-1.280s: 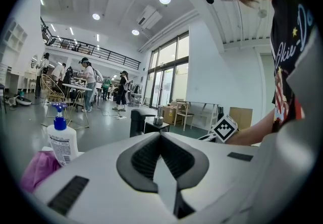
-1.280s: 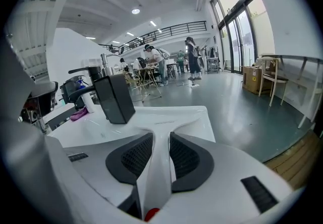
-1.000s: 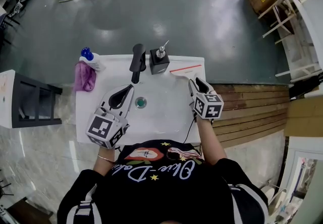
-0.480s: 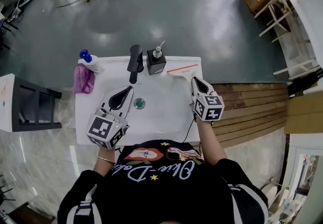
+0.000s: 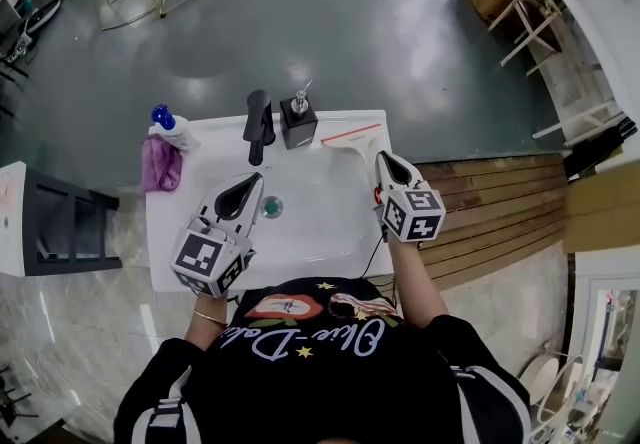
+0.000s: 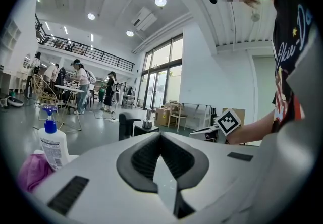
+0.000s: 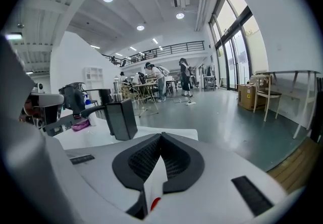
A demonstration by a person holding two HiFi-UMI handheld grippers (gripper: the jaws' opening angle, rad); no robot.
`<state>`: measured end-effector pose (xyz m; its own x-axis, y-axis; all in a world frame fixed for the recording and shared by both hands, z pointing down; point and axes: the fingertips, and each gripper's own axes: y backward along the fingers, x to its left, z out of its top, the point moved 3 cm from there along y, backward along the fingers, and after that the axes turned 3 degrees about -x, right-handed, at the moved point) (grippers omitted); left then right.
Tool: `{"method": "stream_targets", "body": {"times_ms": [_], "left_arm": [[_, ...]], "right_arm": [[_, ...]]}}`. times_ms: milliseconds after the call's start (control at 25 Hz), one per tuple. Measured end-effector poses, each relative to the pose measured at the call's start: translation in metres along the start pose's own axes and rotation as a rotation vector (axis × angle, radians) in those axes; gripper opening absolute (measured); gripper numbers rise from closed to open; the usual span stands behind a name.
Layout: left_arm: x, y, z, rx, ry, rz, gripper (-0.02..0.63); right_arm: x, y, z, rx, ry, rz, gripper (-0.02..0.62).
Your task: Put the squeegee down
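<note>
White squeegee (image 5: 350, 142), flat, long axis left-right

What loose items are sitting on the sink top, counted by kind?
Squeegee: 1
Soap dispenser: 1
Blue-capped bottle: 1
Purple cloth: 1
Total: 4

faucet (image 5: 258, 127) rear centre | dispenser (image 5: 298, 123) just right of it | squeegee (image 5: 352, 140) rear right | cloth (image 5: 160, 164) left edge
</note>
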<state>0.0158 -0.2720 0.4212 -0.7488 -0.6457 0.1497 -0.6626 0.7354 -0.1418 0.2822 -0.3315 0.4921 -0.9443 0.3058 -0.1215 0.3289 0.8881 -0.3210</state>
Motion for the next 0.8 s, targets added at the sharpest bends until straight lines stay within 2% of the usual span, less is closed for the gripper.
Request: {"method": "stream_targets", "body": {"times_ms": [400,800], "left_arm": [[-0.015,-0.005,-0.002,0.000,-0.016,-0.056,-0.008],[-0.030,-0.009,-0.002,0.001,-0.023,-0.103,-0.008]], "right_arm": [[0.009,0.027,0.026,-0.086,0.048,-0.007,0.002],[0.021,0.056,0.054,-0.183,0.039,0.021,0.002]]}}
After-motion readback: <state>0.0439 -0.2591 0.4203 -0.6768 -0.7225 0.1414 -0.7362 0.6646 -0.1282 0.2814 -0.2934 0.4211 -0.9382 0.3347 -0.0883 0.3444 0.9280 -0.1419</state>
